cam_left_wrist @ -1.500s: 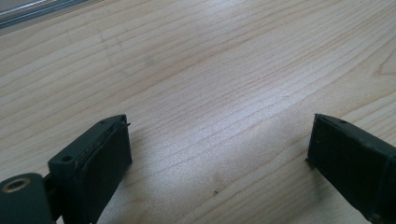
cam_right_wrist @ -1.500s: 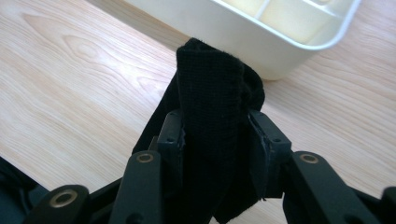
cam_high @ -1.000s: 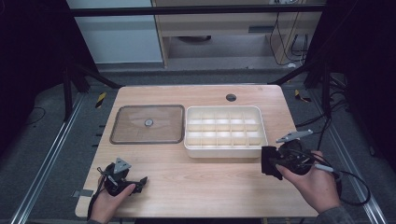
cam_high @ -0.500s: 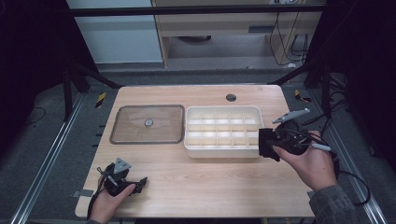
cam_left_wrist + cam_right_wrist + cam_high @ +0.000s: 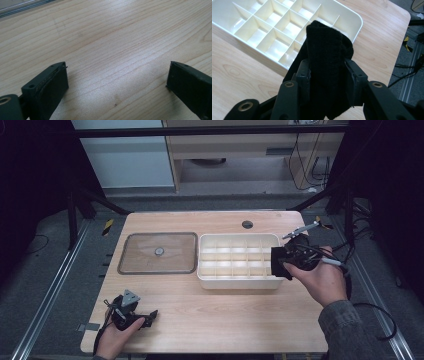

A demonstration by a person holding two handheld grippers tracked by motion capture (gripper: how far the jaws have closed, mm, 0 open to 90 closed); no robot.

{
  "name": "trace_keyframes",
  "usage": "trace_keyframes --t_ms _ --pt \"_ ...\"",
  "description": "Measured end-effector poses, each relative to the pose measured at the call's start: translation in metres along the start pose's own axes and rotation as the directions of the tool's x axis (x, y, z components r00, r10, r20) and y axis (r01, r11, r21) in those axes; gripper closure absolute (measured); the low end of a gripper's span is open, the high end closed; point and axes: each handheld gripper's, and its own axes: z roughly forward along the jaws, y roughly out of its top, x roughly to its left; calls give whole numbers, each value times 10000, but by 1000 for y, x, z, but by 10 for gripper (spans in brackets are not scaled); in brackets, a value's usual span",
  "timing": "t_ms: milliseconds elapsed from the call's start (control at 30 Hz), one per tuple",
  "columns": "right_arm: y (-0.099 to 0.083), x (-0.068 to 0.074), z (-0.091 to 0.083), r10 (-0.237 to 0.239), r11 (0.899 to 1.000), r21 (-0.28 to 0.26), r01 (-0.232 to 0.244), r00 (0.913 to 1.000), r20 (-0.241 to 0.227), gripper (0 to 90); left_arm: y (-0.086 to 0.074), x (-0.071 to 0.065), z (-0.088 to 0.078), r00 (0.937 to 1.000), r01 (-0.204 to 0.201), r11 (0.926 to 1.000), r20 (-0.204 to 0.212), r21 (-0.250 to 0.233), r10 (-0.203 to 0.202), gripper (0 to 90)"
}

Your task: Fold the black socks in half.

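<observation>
We see a wooden table [image 5: 220,320] with a white divided tray [image 5: 239,261] in the middle and its clear lid [image 5: 158,252] lying flat just to the left of it. Our right gripper [image 5: 278,263] hangs over the tray's right end, its jaws clamped on a folded black cloth [image 5: 325,62], likely a rolled sock. The cloth stands up between the jaws, its long axis running along them, and its free end points left, toward the tray's compartments. In the right gripper view the nearest empty compartment [image 5: 291,58] sits just beyond and below the cloth's tip, so the next move seems a short drop. Our left gripper [image 5: 141,317] rests low at the near left of the table, well apart from the tray, jaws spread wide over bare wood. The cloth's lower end is hidden between the jaws, so we cannot tell its full length.
</observation>
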Motion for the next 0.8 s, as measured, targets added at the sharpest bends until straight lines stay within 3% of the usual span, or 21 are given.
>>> trace_keyframes --t_ms 367,800 --pt "10 1 12 -233 9990 381 225 9995 197 616 1 0 1 10000 30 10000 17 -18 -30 21" --pt "12 6 40 -478 9945 939 455 9986 223 616 -2 -1 -1 10000 -9 10000 48 -61 9 21"
